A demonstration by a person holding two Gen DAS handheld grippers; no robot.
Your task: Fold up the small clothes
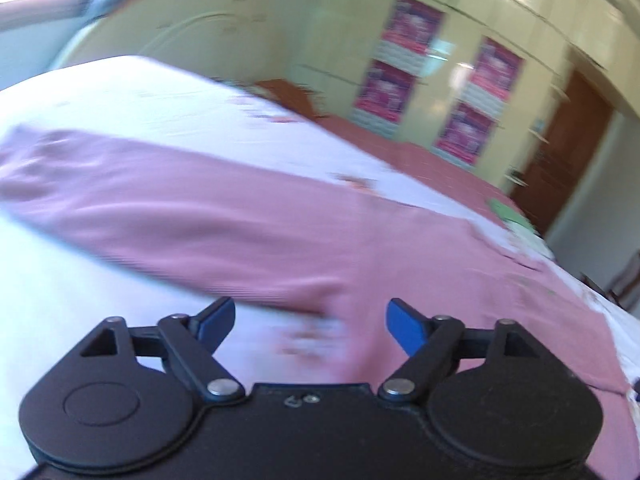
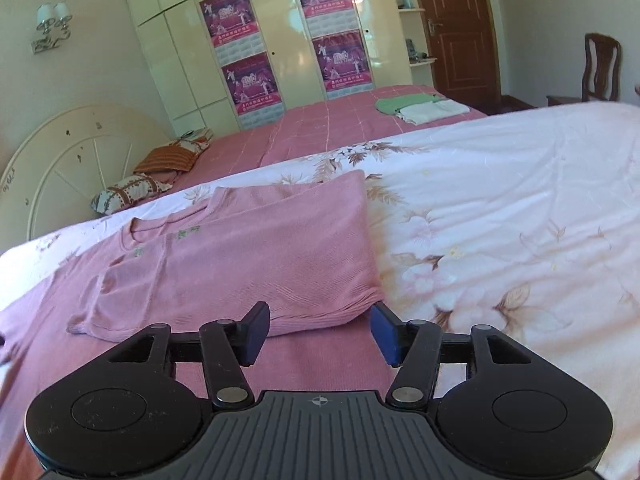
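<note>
A pink knit sweater (image 2: pixel 256 256) lies on the white floral quilt (image 2: pixel 500 208), with its right side and sleeve folded over the body. My right gripper (image 2: pixel 320 332) is open and empty, just above the sweater's near hem beside the folded edge. In the blurred left wrist view the sweater's other sleeve (image 1: pixel 168 208) stretches out to the left across the quilt (image 1: pixel 80 312). My left gripper (image 1: pixel 310 328) is open and empty, hovering over the sweater near where that sleeve meets the body.
A pink bedsheet (image 2: pixel 320 128) lies beyond the quilt, with folded green and white clothes (image 2: pixel 420 108) at its far corner and pillows (image 2: pixel 160 168) by the headboard. A wardrobe with posters (image 2: pixel 280 40), a door and a wooden chair (image 2: pixel 600 68) stand behind.
</note>
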